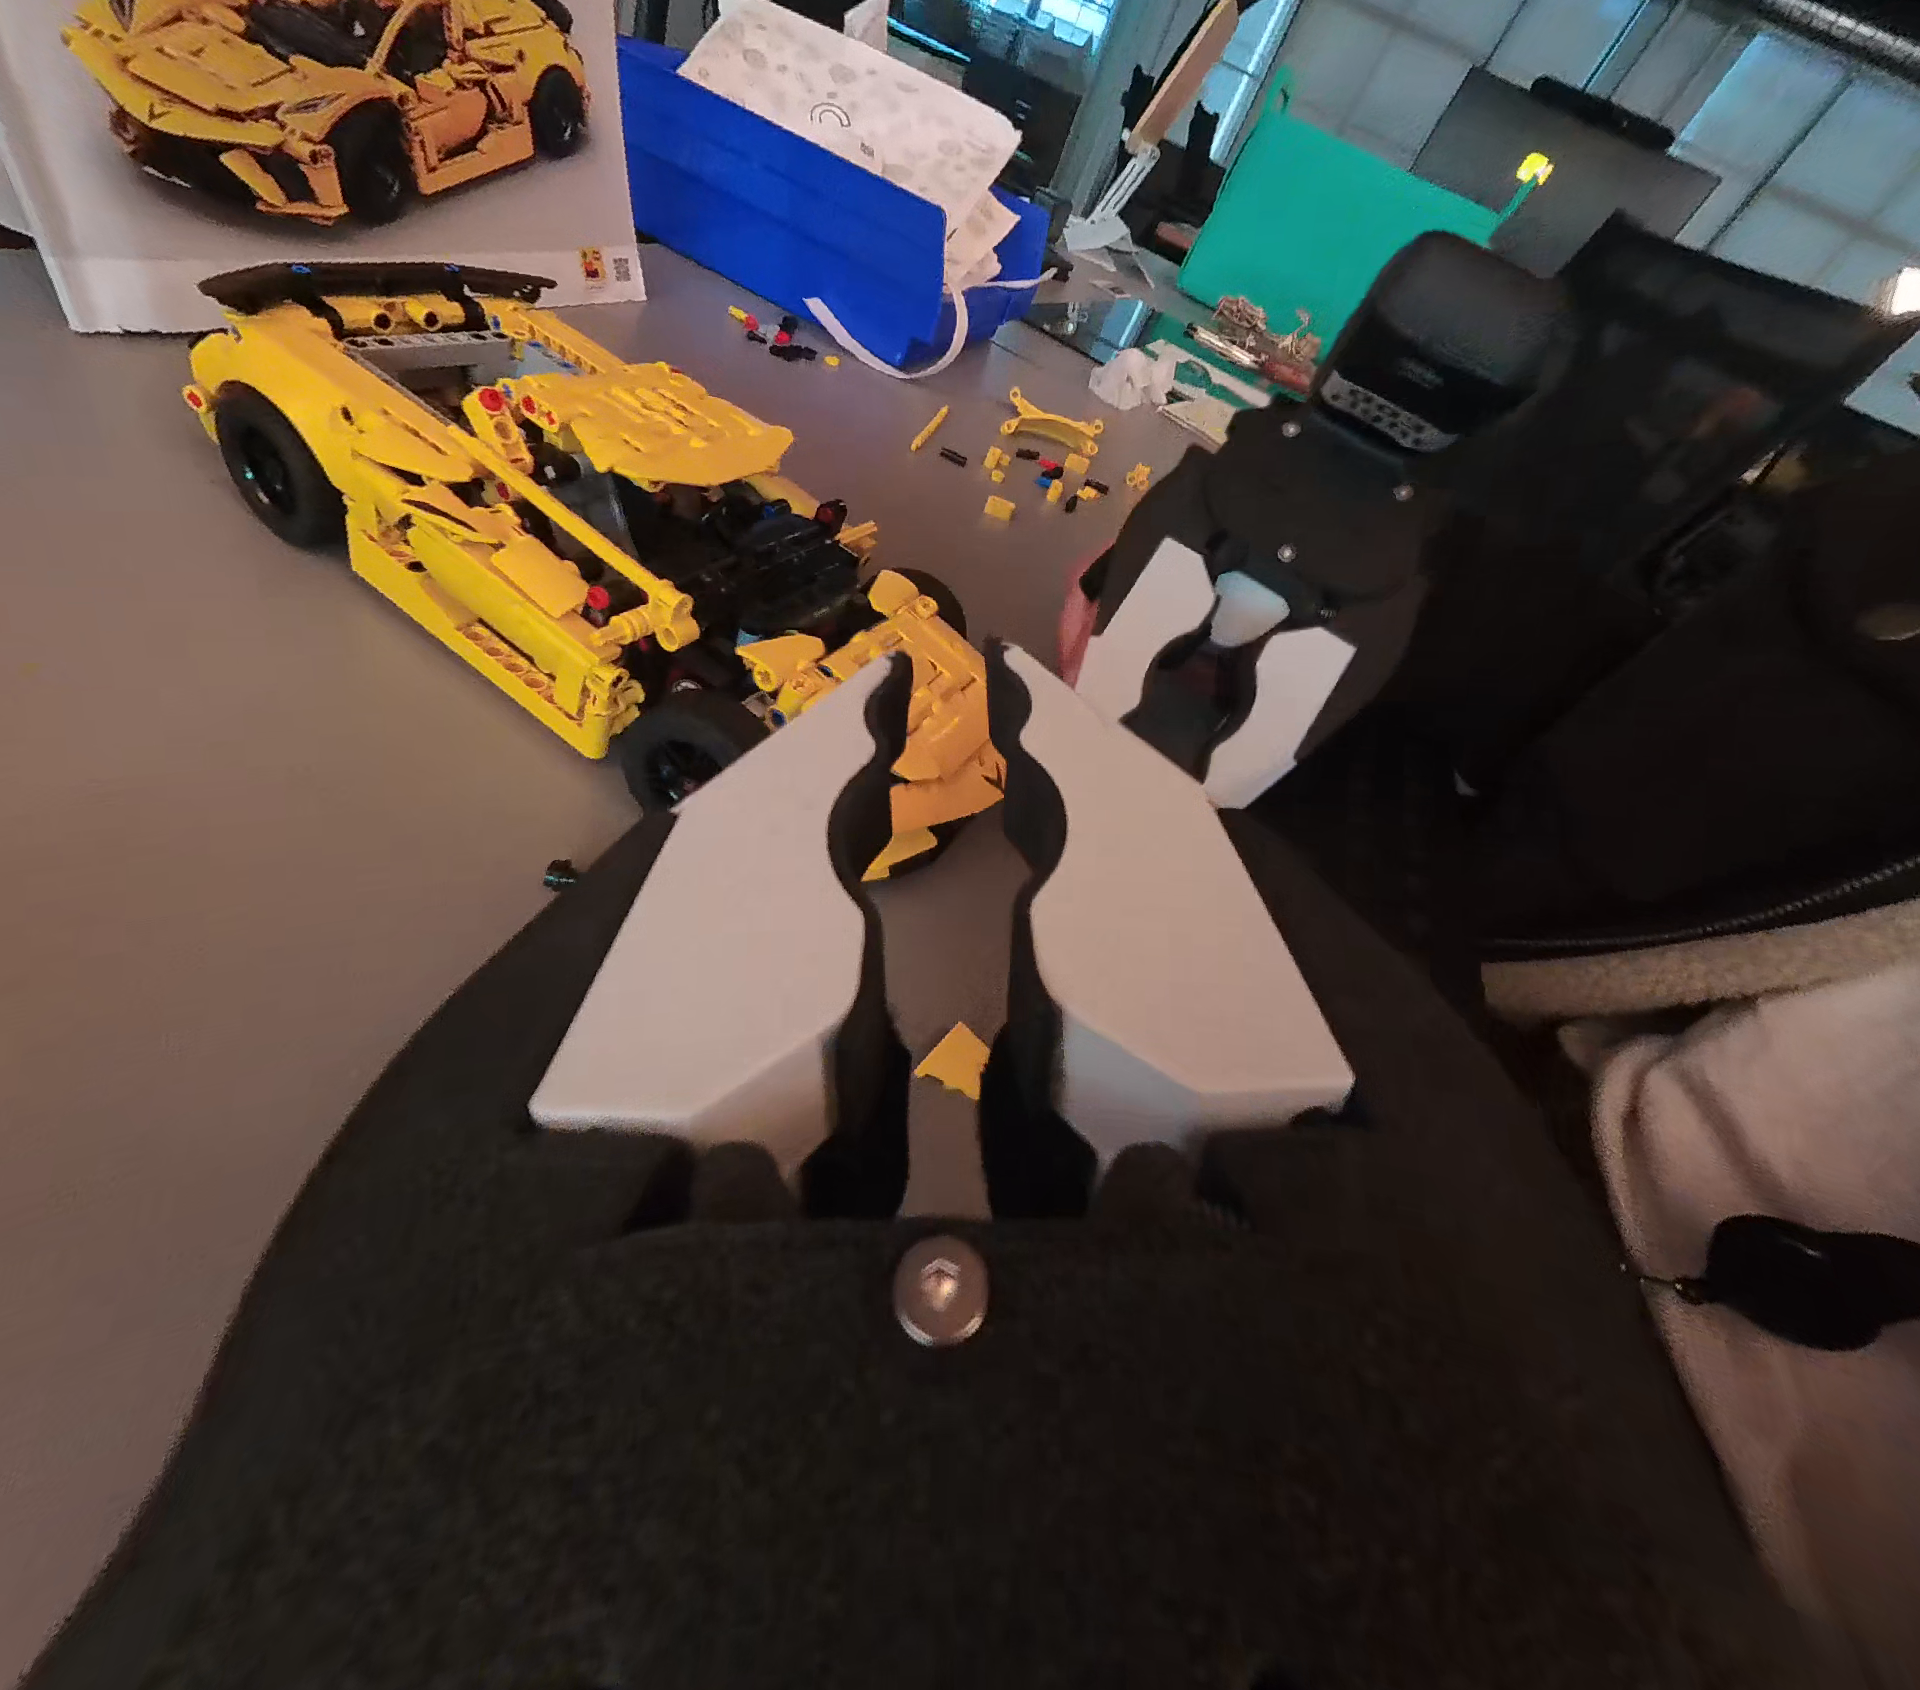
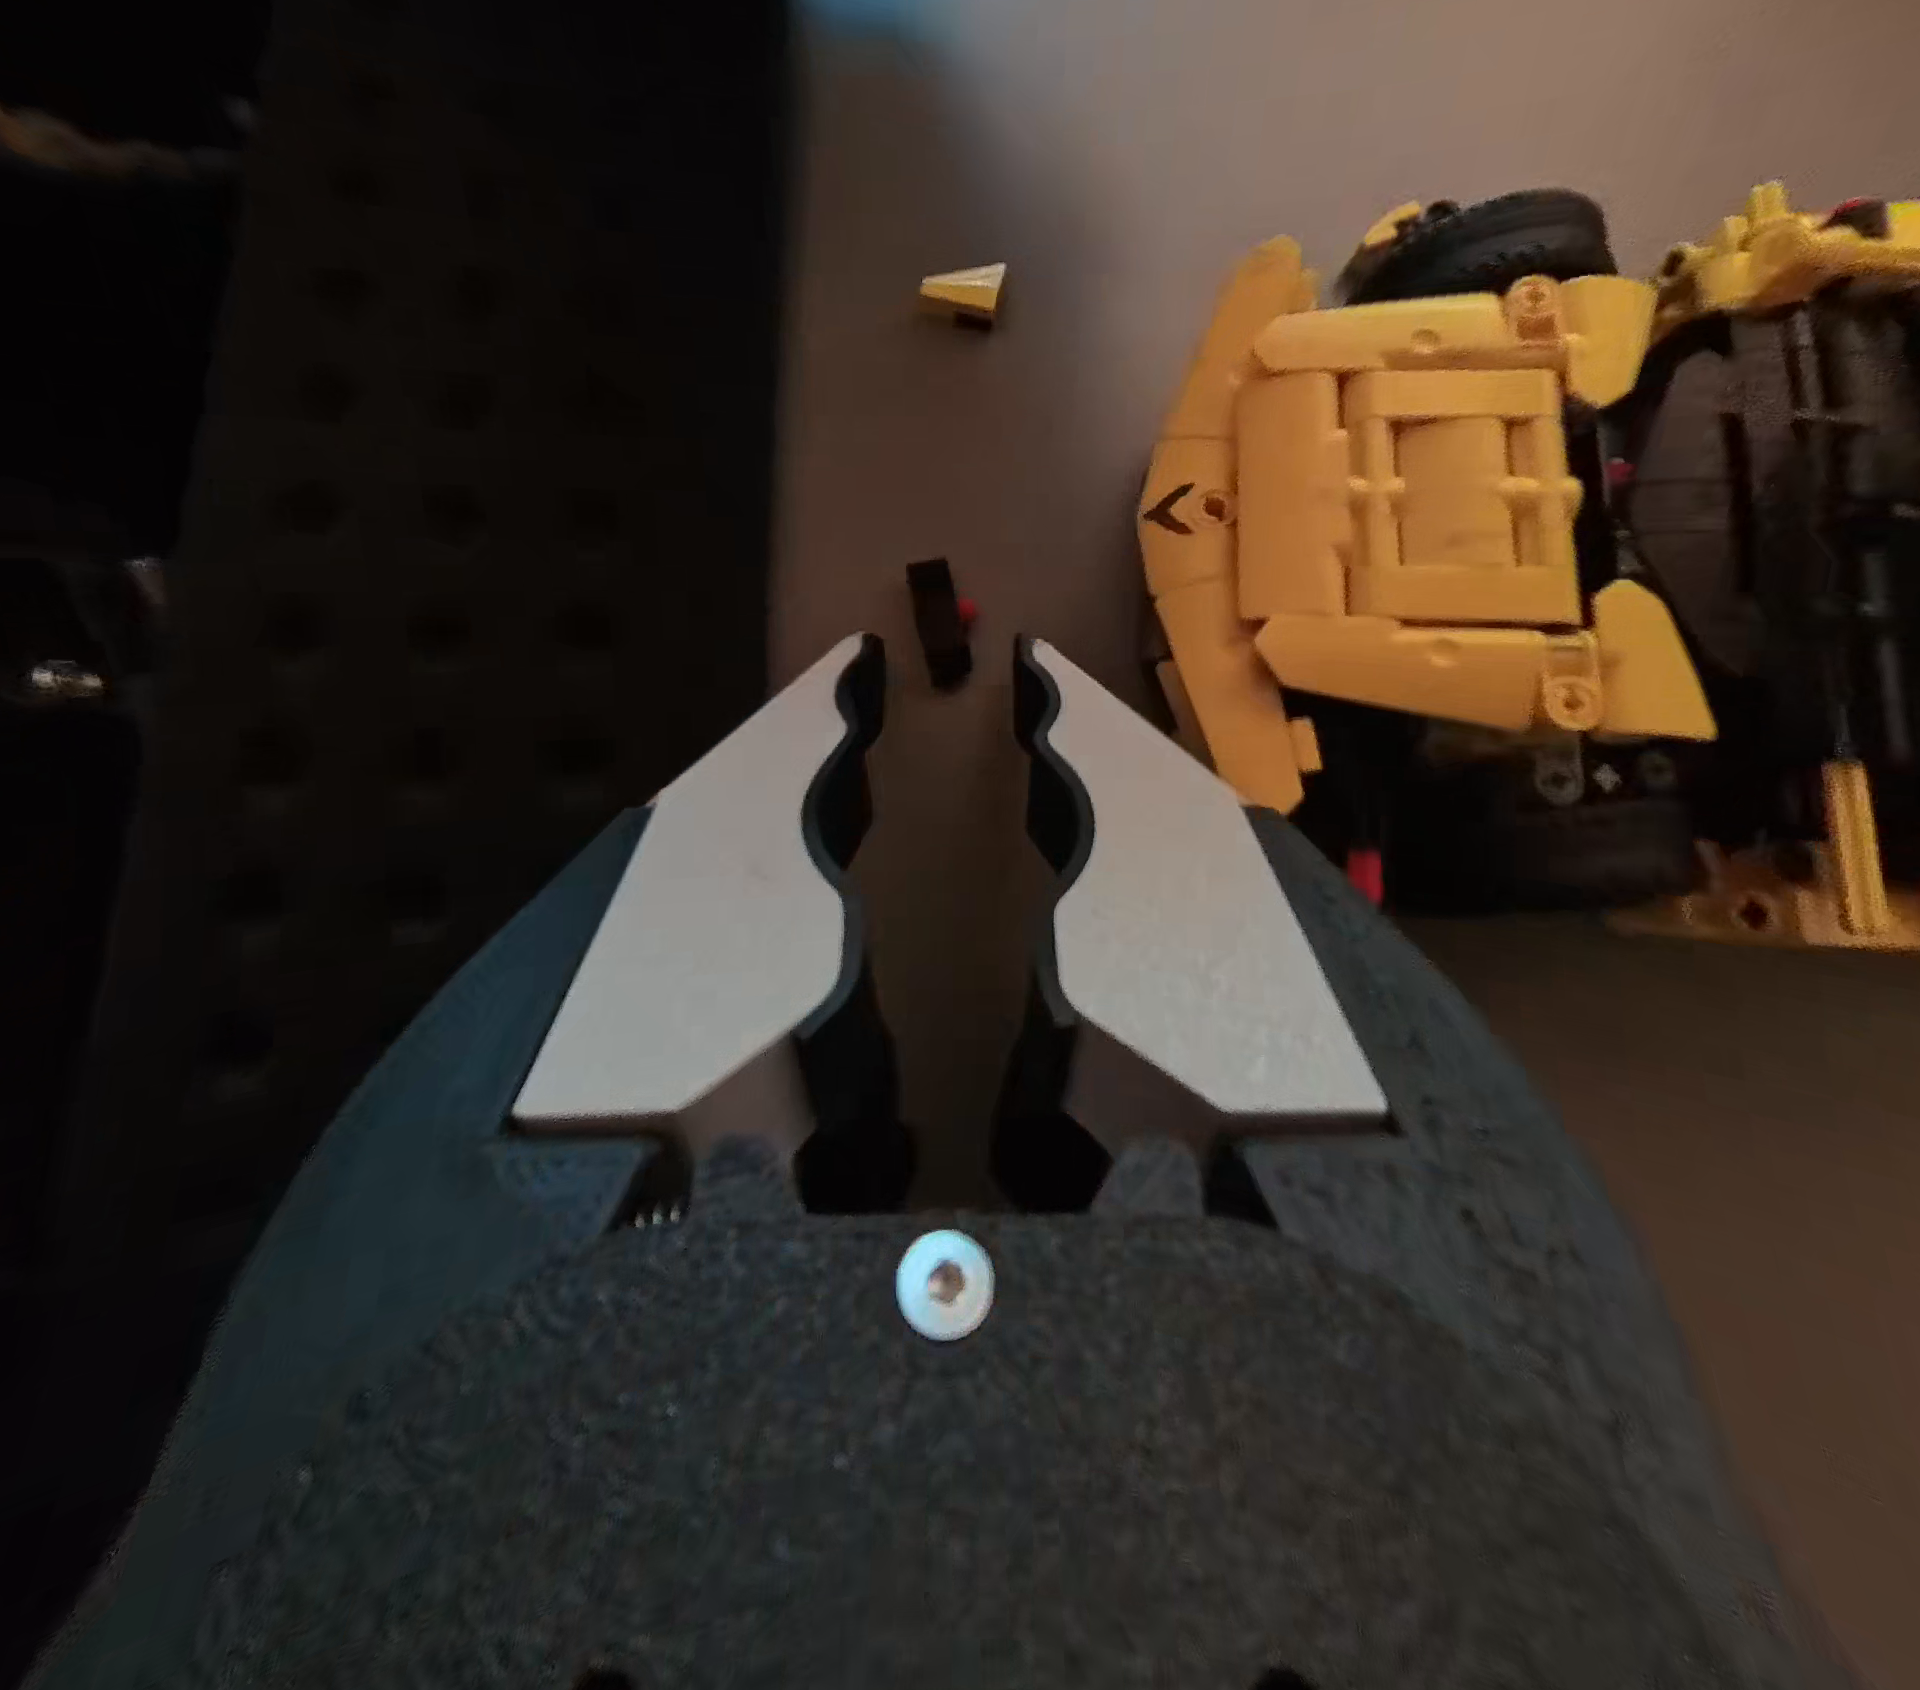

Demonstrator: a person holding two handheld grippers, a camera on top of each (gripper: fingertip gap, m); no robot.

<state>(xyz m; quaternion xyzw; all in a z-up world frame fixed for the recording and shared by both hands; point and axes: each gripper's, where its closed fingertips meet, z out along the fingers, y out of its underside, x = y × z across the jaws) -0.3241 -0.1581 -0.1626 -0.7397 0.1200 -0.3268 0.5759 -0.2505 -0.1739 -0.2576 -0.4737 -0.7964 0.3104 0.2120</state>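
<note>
While empty, right claw [image 2: 948,653] hangs just short of black piece [image 2: 940,622].

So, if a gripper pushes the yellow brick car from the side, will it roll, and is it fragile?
The yellow brick car stands on black wheels, so it would probably roll lengthwise and only scrape sideways. Its loosely raised panels and the loose pieces beside it suggest parts may snap off.
</note>
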